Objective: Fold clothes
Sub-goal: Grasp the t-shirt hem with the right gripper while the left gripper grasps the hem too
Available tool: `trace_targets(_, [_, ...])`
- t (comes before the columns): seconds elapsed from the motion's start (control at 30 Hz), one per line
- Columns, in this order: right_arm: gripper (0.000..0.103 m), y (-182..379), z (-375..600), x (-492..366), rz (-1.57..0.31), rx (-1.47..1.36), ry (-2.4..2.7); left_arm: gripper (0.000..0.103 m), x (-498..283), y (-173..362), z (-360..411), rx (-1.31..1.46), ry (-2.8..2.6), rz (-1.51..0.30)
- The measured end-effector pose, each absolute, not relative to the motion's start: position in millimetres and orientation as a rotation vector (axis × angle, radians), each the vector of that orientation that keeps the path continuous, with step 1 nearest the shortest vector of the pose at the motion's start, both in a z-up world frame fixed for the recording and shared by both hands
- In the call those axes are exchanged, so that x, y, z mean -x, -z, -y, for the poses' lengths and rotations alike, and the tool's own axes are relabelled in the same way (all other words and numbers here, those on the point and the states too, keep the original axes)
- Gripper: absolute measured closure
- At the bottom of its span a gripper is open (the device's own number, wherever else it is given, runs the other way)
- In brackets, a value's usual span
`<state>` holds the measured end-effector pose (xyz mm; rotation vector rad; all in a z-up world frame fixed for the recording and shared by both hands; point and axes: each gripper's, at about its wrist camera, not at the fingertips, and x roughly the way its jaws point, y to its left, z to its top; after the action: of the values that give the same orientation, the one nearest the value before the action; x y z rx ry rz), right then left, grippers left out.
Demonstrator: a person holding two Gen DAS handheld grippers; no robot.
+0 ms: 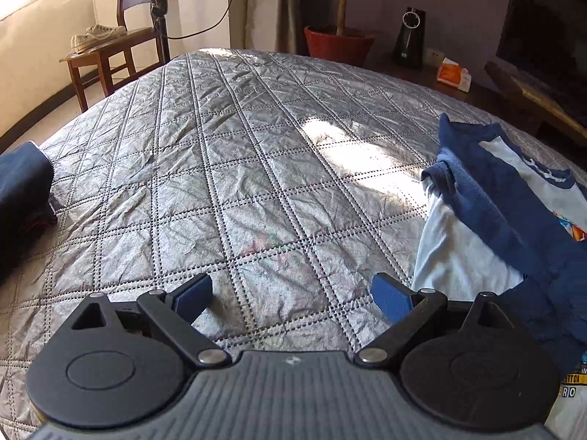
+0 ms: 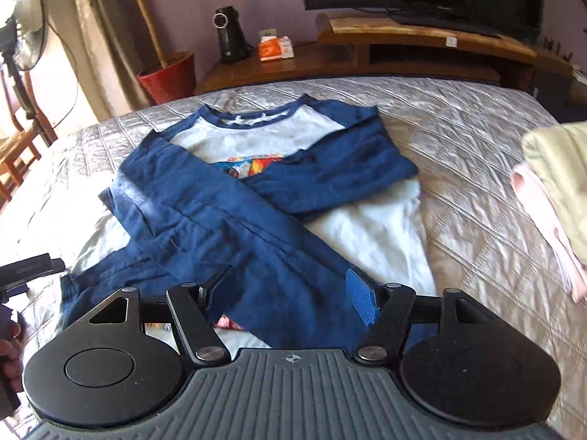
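Observation:
A white shirt with navy long sleeves [image 2: 367, 234] lies face up on the silver quilted bed [image 2: 477, 139], both sleeves crossed over its chest. My right gripper [image 2: 290, 293] hovers open just over the lower sleeve, its blue pad [image 2: 361, 300] clear of the cloth. In the left wrist view the same shirt [image 1: 477, 256] lies at the right edge. My left gripper [image 1: 291, 299] stands open over bare quilt [image 1: 238, 146] to the shirt's left, with nothing between its fingers.
A dark garment [image 1: 22, 198] lies at the bed's left edge. A stack of green and pink folded clothes [image 2: 554, 183] sits at the right. Beyond the bed are a red plant pot [image 2: 168, 77], a wooden chair with shoes [image 1: 106, 44] and a TV stand [image 2: 422, 47].

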<state>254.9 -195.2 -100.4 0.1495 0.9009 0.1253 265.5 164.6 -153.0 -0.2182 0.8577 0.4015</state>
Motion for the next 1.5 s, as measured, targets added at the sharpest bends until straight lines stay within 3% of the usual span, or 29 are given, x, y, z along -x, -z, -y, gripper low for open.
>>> trace_targets(0.23, [0.031,93.0,254.9,-161.6,-0.932,-0.263,-0.059,0.007,-200.9,141.1,-147.4,0.143,-0.181,-0.920])
trace_targets(0.67, [0.029,99.1,293.6,-135.7,-0.942,-0.301,-0.078,0.005,-114.5,128.4,-85.4,-0.164,0.106,-0.808])
trace_targets(0.9, [0.027,111.8,298.9,-138.4,-1.014,-0.336,-0.117,0.010,-112.9,147.2,-98.1,0.005,0.157,-0.904])
trace_targets(1.13, [0.025,117.4,302.9,-141.0,-1.044,-0.380,-0.132,0.008,-116.3,147.9,-134.0,0.275,0.075,-0.911])
trace_targets(1.37, [0.025,133.5,298.3,-149.7,-1.141,-0.359,-0.146,0.007,-120.0,148.6,-152.7,0.389,-0.022,-0.879])
trace_targets(1.5, [0.025,136.1,298.7,-149.4,-1.148,-0.350,-0.151,0.001,-122.4,150.9,-148.3,0.359,-0.017,-0.886])
